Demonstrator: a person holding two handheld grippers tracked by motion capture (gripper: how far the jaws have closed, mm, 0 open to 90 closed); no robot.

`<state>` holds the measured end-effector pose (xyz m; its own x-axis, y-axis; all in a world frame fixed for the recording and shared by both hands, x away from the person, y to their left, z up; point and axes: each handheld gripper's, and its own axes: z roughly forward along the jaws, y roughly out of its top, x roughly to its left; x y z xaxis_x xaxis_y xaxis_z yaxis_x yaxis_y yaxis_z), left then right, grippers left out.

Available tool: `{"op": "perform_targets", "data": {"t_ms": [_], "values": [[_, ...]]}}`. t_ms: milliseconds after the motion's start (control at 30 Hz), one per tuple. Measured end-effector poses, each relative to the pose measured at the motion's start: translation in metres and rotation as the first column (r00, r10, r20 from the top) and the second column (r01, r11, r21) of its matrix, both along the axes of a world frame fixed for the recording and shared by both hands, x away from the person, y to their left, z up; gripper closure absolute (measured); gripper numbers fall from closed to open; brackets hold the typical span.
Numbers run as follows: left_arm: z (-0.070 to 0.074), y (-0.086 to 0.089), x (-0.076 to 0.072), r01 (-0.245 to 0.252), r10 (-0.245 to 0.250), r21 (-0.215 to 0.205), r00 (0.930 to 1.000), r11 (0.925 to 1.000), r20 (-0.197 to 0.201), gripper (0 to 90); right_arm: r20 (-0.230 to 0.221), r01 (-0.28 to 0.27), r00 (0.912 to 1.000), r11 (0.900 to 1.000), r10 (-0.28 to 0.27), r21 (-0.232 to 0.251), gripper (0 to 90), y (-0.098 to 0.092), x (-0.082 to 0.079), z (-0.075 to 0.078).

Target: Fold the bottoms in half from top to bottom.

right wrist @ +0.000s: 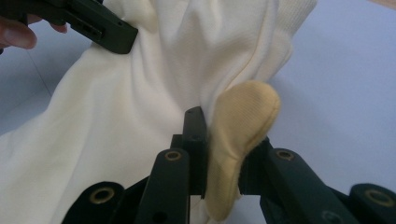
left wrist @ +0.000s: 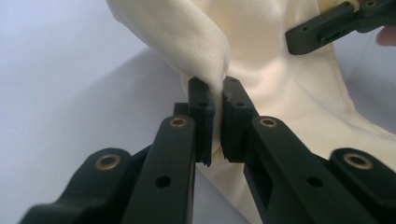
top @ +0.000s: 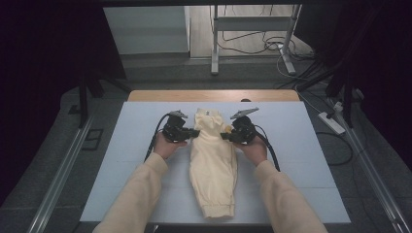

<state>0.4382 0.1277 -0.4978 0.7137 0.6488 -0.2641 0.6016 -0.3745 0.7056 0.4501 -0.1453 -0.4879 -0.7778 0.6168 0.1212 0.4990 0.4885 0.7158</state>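
Pinching a fold of the cream garment (left wrist: 261,70) between jaws pressed almost together, the left tongs (left wrist: 215,100) held the cloth at its left edge, the fabric rising in a ridge out of the narrow gap. The right tongs (right wrist: 219,135) were clamped on a yellower, ribbed tab (right wrist: 243,126) at the garment's right edge, with the cloth bunched behind it. In the high view both tongs faced each other across the upper part of the garment, the left tongs (top: 190,132) and right tongs (top: 227,136) each gripped by a hand in a pale yellow sleeve (top: 138,194). The garment lay lengthwise down the middle of the bench (top: 301,145), its ribbed hem near the front edge. The bench was covered in a white sheet, with a wooden strip (top: 214,95) showing at the far side. Beyond it were grey floor, cables (top: 272,46), a metal stand (top: 214,43) and dark curtains (top: 43,73).
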Motion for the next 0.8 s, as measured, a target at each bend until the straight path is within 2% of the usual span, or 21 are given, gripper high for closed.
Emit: {"op": "perform_targets", "data": {"t_ms": [800], "values": [[0.0044,-0.0005,-0.0009,0.005,-0.005,-0.014,1.0000,0.9999,0.008,83.8,0.007,0.000,1.0000,1.000,0.000,0.006,76.2,-0.0034,-0.0025,0.0033]]}}
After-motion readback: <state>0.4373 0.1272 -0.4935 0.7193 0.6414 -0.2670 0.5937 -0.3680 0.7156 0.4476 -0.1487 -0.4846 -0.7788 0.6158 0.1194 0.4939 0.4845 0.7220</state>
